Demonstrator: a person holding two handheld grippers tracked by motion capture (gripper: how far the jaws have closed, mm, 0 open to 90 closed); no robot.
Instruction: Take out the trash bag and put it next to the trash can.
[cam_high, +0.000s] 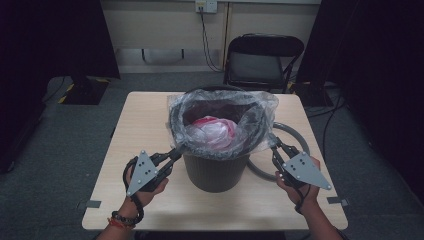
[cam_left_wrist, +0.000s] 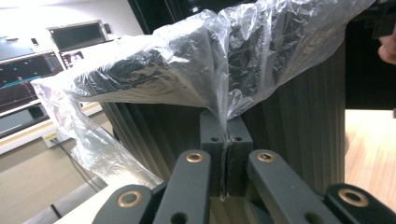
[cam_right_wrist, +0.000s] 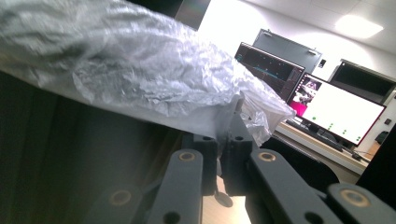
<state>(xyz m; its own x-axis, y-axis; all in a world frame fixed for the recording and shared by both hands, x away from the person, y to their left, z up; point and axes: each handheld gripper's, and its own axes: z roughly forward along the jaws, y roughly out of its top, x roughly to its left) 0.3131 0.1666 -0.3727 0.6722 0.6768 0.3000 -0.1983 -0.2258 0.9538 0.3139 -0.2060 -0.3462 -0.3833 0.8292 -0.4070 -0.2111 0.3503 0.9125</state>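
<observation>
Two grippers are working the bin together. The left gripper (cam_high: 176, 152) is sitting at the near-left side of the dark ribbed bin (cam_high: 216, 172), its jaws pressed together on a fold of the clear plastic liner (cam_high: 222, 107) that is draping over the rim. In the left gripper view that pinch is plain: the two black jaws are meeting with a thin strip of liner (cam_left_wrist: 224, 112) caught between them, the bin wall (cam_left_wrist: 299, 126) standing right behind the tips.

The left hand (cam_high: 145, 182) is wrapping the handle from below, wrist low near the table edge, forearm coming in from the bottom, the gripper pointing forward and to the right toward the bin.

Over on the other side, the right gripper (cam_high: 274, 145) is mirroring it, pointing forward and to the left, jaws clamped on the liner at the bin's near-right rim. The right gripper view is showing crumpled film (cam_right_wrist: 154, 88) bunching just above and ahead of the closed jaws, the bin's dark side to their left. The right hand (cam_high: 295, 182) is holding its handle with the forearm angling in from the lower right.

Between the two grippers, inside the liner, a pink and white bundle (cam_high: 212, 131) is lying in the bin. Just past the right gripper, a grey ring (cam_high: 300, 145) is lying flat on the wooden table (cam_high: 150, 115), beside the bin's base.
</observation>
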